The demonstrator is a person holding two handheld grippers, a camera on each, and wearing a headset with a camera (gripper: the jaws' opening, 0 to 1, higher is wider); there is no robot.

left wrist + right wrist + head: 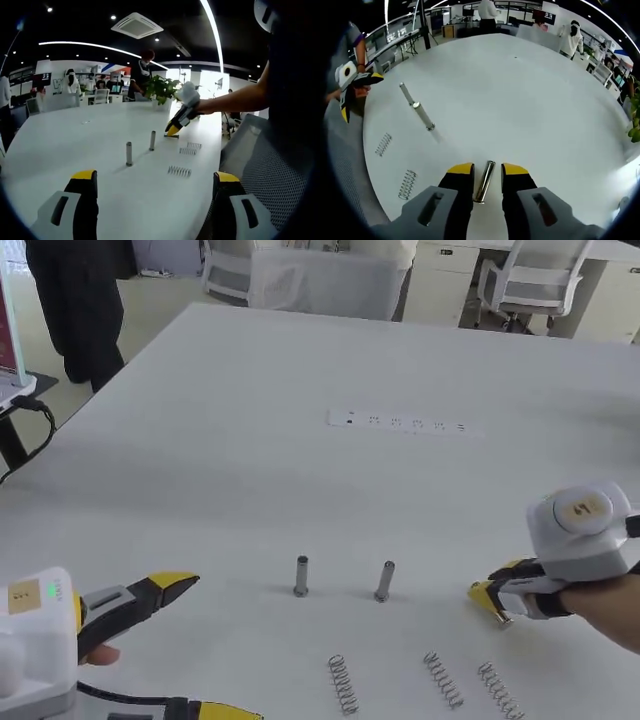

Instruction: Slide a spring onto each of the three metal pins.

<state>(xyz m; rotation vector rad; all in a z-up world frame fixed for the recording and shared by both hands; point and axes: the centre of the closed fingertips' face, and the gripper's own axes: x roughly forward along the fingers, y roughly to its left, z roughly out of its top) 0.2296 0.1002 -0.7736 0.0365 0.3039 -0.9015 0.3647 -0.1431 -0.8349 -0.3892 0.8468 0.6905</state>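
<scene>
Two metal pins (301, 575) (385, 580) stand upright on the white table (300, 440). Three springs (342, 683) (442, 678) (500, 690) lie in a row in front of them. My right gripper (490, 602) is low over the table, right of the pins. In its own view my right gripper (485, 172) is shut on a third pin (485, 180), which points forward between the jaws. My left gripper (215, 648) is open at the near left, and its view shows nothing in my left gripper (155, 176). That view looks over both pins (129, 153) (152, 140) and the nearest spring (179, 171).
A white power strip (405, 422) is set into the table farther back. Office chairs (520, 280) stand beyond the far edge, and a person (80, 300) stands at the far left. A black cable (35, 425) hangs at the left edge.
</scene>
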